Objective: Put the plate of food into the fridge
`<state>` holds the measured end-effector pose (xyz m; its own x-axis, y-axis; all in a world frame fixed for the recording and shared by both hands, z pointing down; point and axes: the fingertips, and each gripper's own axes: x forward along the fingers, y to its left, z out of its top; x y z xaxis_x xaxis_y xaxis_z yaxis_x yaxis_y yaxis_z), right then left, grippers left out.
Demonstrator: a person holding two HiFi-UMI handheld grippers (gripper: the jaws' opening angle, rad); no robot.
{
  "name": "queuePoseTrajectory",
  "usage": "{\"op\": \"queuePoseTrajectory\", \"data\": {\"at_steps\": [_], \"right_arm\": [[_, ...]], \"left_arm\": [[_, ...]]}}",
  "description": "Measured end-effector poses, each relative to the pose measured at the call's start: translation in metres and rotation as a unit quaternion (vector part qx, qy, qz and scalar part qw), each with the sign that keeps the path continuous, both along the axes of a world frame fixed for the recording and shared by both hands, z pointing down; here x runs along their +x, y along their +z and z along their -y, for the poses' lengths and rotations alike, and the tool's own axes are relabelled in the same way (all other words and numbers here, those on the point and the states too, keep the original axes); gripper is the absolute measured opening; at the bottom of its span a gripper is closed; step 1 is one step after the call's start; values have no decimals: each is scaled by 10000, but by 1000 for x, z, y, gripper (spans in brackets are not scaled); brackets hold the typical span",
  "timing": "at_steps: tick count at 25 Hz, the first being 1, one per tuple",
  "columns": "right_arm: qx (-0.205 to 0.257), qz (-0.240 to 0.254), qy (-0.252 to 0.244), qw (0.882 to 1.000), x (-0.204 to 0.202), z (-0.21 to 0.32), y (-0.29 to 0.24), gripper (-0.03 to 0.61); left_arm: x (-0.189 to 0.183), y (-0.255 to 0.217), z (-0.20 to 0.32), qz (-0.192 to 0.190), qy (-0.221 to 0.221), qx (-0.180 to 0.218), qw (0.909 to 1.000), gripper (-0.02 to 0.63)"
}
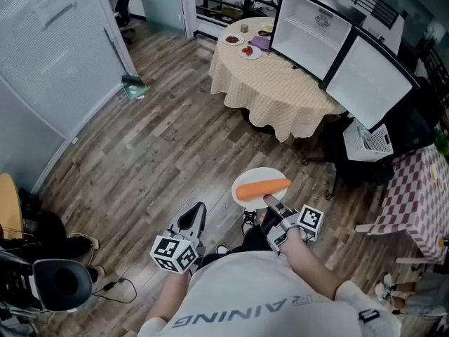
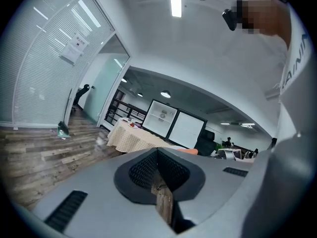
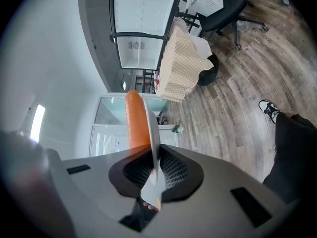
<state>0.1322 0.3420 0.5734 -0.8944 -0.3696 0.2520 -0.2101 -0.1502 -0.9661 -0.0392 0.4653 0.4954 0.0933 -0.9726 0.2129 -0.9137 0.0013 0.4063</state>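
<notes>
A white plate [image 1: 254, 179] carrying a long orange carrot [image 1: 262, 188] hangs over the wooden floor. My right gripper [image 1: 272, 206] is shut on the plate's near rim. In the right gripper view the plate [image 3: 154, 133] stands edge-on between the jaws of the right gripper [image 3: 154, 163], with the carrot [image 3: 136, 120] on its left. My left gripper [image 1: 193, 220] is lower left of the plate, shut and holding nothing; in its own view the left gripper [image 2: 158, 155] shows pads that meet. The fridge [image 1: 312, 30], with white-lit compartments, stands behind a round table.
A round table [image 1: 277, 90] under a beige checked cloth holds small dishes [image 1: 242, 45] in front of the fridge. Right of it are a black office chair [image 1: 361, 149], a white basket [image 1: 375, 140] and a red-checked table [image 1: 421, 199]. Another chair [image 1: 59, 283] stands lower left.
</notes>
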Motion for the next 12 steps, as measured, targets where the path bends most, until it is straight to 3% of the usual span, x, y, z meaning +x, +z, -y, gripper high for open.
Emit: {"op": "queuePoseTrajectory", "data": {"at_steps": [12], "right_arm": [[5,157,-59,9999,-38,71,3,41]], "left_arm": [[-37,0,66,68,-126,-55,9999,8]]}}
